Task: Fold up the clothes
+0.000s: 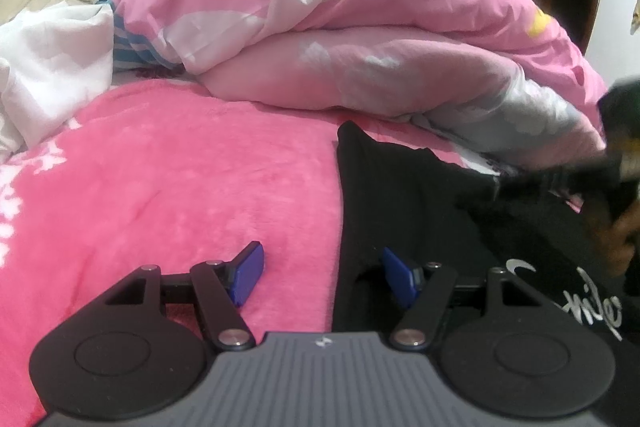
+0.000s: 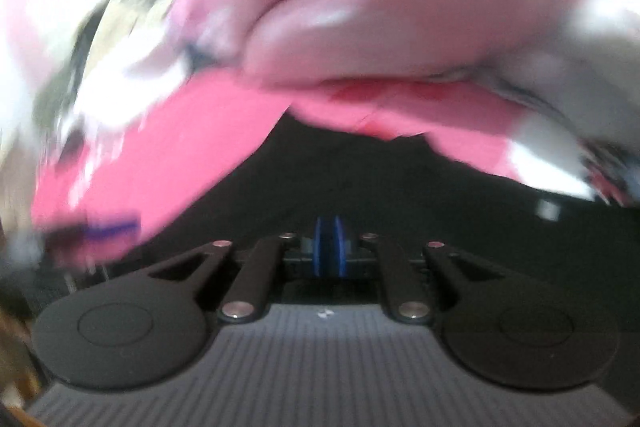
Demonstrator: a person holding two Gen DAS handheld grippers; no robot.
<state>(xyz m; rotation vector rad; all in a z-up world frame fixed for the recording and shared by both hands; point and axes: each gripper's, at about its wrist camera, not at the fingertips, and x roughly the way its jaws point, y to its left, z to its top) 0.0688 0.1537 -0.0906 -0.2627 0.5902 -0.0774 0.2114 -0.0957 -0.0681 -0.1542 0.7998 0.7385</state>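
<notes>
the black cloth garment with white writing (image 1: pixel 440 211) lies on the pink fuzzy bed cover (image 1: pixel 180 179), stretching toward 12 o'clock. the left hand-held gripper (image 1: pixel 322 273), fingers apart and empty, straddles its left edge. the right hand-held gripper (image 2: pixel 328 247), blue pads nearly together with no cloth seen between them, hangs over it.

Left gripper (image 1: pixel 322 277) holds its fingers wide apart; right gripper (image 2: pixel 328 247) fingers nearly together, view blurred
</notes>
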